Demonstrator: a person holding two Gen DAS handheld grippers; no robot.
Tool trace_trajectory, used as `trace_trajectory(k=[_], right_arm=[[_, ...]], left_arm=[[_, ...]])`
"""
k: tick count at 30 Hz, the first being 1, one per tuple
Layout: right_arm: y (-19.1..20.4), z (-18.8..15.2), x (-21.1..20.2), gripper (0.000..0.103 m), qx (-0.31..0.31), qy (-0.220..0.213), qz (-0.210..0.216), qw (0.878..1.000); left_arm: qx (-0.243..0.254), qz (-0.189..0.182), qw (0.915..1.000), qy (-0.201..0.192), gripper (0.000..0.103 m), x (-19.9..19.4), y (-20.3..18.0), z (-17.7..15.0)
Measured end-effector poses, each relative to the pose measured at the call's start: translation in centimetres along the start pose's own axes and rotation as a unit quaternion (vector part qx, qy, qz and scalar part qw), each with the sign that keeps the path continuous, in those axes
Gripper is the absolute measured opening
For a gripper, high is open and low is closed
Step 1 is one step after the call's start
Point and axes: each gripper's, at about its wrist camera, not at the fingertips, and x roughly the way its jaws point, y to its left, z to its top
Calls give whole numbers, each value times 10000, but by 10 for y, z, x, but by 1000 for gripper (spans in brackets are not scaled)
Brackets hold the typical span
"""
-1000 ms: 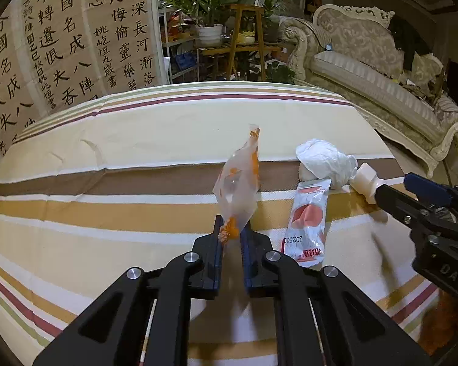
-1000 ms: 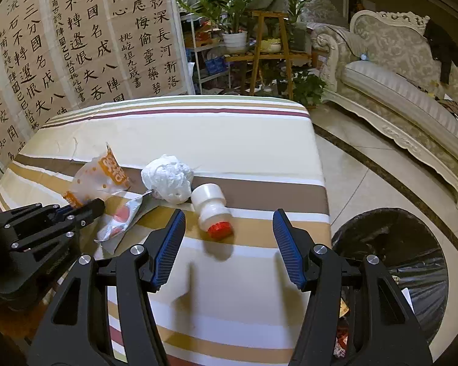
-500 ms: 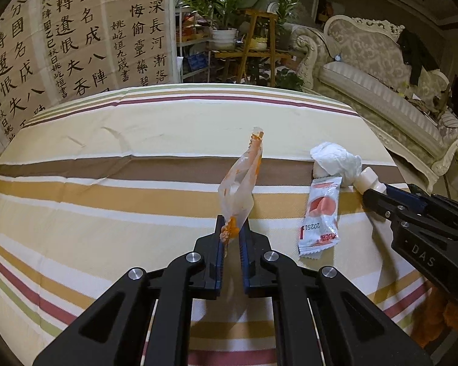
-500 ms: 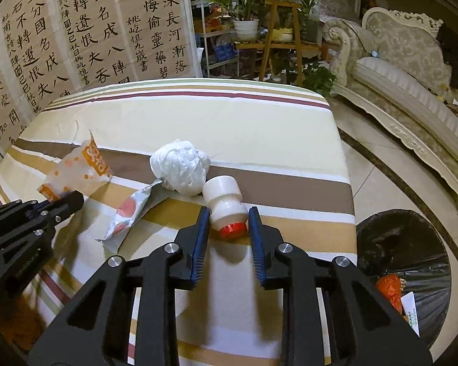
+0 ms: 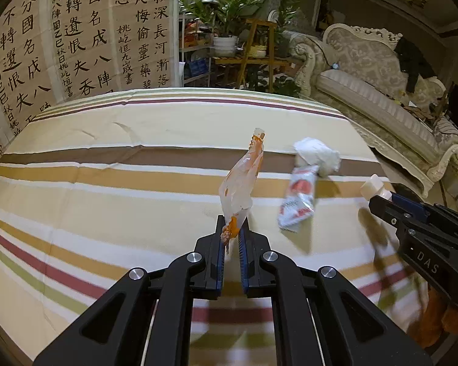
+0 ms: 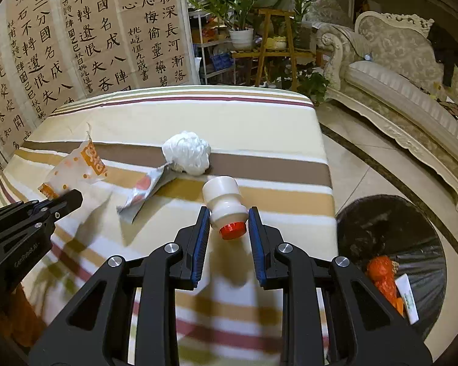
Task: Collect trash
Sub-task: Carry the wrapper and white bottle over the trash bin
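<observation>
My left gripper (image 5: 230, 228) is shut on a clear wrapper with orange print (image 5: 241, 180) and holds it upright above the striped tablecloth (image 5: 107, 177); the wrapper also shows in the right wrist view (image 6: 76, 170). My right gripper (image 6: 229, 216) is shut on a small white bottle with a red cap (image 6: 226, 204), lifted off the cloth. A white and red sachet (image 5: 297, 199) and a crumpled white tissue (image 5: 317, 155) lie on the table; they also show as the sachet (image 6: 143, 189) and the tissue (image 6: 187, 152) in the right wrist view.
A bin with a black bag (image 6: 390, 250) stands on the floor right of the table, with orange and white trash inside. A sofa (image 6: 412, 91) stands further right. A calligraphy screen (image 5: 76, 30) and plant shelves (image 5: 229, 39) stand behind the table.
My right gripper has shut on the white bottle and lifted it off the cloth. My left gripper has risen and drawn back a little with the wrapper.
</observation>
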Motion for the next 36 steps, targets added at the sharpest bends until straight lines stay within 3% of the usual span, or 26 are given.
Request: trace_trajectory(k=[18,36], right_arm=[[-44,-50,-60,25,396,-296,-338,9982],[-124,-86,-100,25,1014,-595,-972,9883]], left_arm=[[369,-395,9983,-208,9,-39,-71,-33],[1040,-613,9923,-278,9,-34,-161,-41]])
